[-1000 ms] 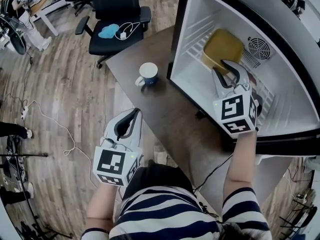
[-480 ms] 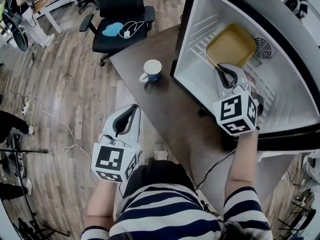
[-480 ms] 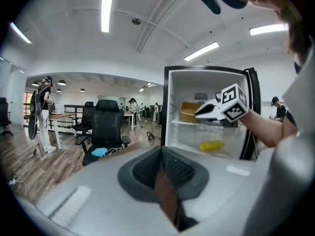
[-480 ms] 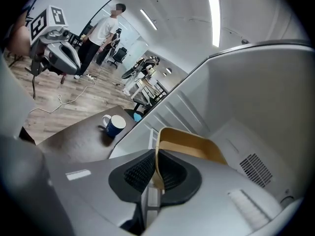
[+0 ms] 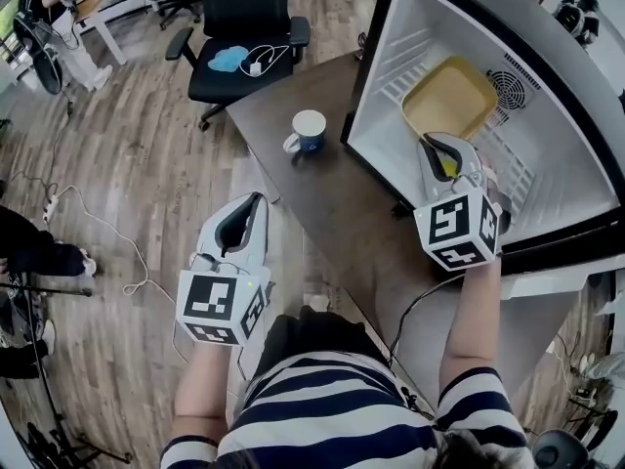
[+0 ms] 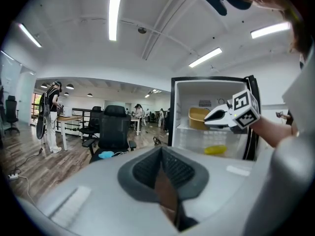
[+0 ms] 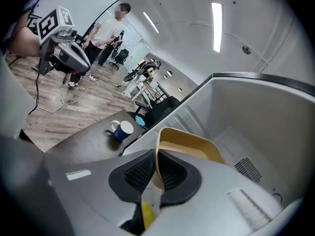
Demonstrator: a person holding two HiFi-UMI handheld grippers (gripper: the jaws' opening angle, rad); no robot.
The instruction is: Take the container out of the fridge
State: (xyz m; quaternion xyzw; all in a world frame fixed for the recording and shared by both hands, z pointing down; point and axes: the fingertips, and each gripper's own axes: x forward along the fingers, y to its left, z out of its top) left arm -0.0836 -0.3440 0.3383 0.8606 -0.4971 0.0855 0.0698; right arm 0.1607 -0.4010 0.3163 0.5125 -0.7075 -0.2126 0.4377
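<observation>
so far only the grip looks done: the right gripper (image 5: 441, 147) has its jaws pinched on the near wall of the container (image 5: 449, 96), one pad inside the rim and one outside. the container is still inside the fridge (image 5: 562, 179), over the wire shelf (image 5: 508, 169), at about two o'clock in the head view. whether it has left the shelf i cannot tell. by my reading, drawing it out through the opening and setting it down are still to do. the left gripper (image 5: 252, 205) hangs at about nine o'clock, beside the table (image 5: 332, 213), with its jaws pressed together on nothing. the container is a shallow square tub of dull mustard plastic with rounded corners and a thin wall, and it looks empty. the gripper pads are dark ribbed rubber. the fridge lining is smooth white plastic with a round vent (image 5: 509, 88) at the back. a blue mug (image 5: 309, 129) with a white inside stands on the brown table, at nine o'clock from the container.
</observation>
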